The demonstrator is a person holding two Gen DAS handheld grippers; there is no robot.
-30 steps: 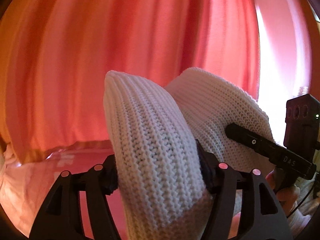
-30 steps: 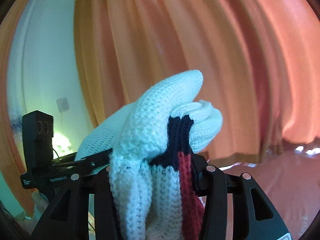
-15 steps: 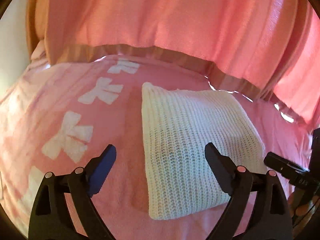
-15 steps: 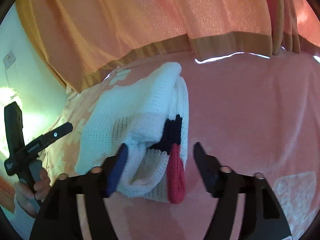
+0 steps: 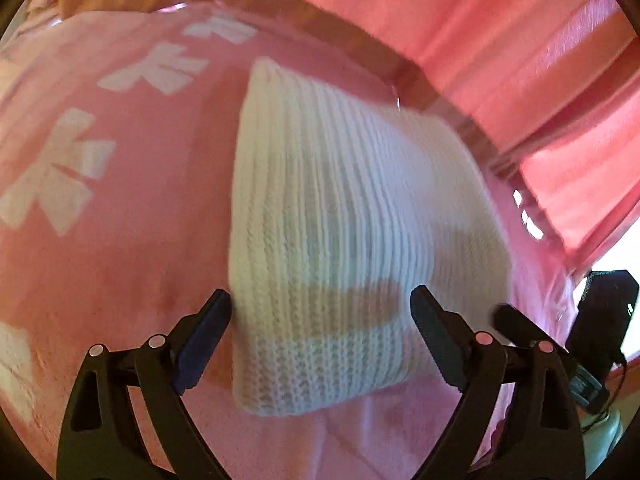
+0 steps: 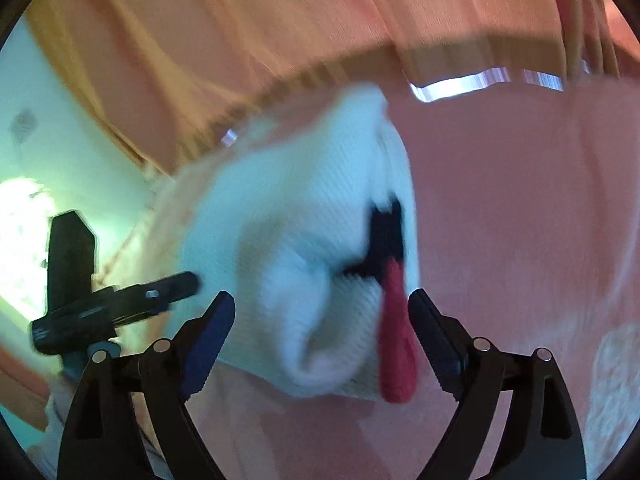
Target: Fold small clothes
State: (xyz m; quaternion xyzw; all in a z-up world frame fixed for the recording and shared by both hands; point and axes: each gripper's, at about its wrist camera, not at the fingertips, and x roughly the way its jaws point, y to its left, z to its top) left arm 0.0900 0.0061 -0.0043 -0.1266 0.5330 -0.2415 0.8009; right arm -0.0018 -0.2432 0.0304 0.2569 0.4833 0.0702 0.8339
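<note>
A folded white knit sweater (image 5: 352,216) lies flat on the pink bed cover (image 5: 120,240). My left gripper (image 5: 320,320) is open, its fingers either side of the sweater's near edge, holding nothing. In the right wrist view the same sweater (image 6: 304,240) shows a navy and red stripe (image 6: 394,320) at its folded end. My right gripper (image 6: 322,316) is open over that end, empty. The image is blurred by motion.
Pink-orange curtains (image 5: 480,40) hang close behind the bed's far edge. The bed cover has white bow prints (image 5: 64,176). The other hand's gripper shows at the right edge (image 5: 600,312) and at the left (image 6: 100,304).
Both grippers held the sweater up in front of the curtains, then lowered it to the bed and opened. Since half a second ago both have moved closer over the lying sweater.
</note>
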